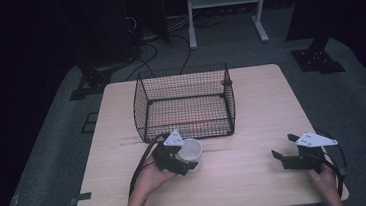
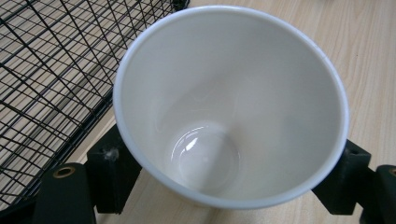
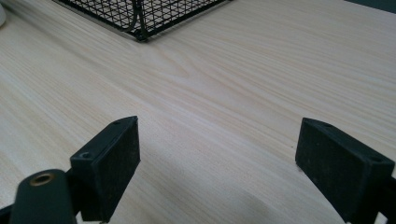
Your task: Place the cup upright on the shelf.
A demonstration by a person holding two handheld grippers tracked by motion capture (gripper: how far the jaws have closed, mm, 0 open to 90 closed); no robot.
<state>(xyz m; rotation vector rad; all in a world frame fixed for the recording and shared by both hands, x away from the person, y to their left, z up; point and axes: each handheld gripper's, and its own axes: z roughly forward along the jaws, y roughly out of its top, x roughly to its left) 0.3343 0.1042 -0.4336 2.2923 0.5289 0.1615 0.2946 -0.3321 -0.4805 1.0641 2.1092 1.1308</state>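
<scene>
A white cup [image 1: 190,149] sits between the jaws of my left gripper [image 1: 186,156], just in front of the black wire basket [image 1: 181,74]. In the left gripper view the cup [image 2: 229,93] is empty. My left gripper [image 2: 229,175] is shut on its sides, one pad [image 2: 111,170] on each flank. I cannot tell whether the cup rests on the table or hangs just above it. My right gripper [image 1: 283,145] is held open over bare tabletop at the front right. Nothing lies between its fingers [image 3: 111,161] in the right gripper view, where the right gripper [image 3: 229,163] points toward the basket corner [image 3: 140,14].
The wire basket [image 2: 46,70] stands empty at the middle back of the light wooden table [image 1: 256,106]. Bare wood stretches between the two grippers and to the basket's right. Beyond the table lie grey floor, cables and stand legs [image 1: 192,32].
</scene>
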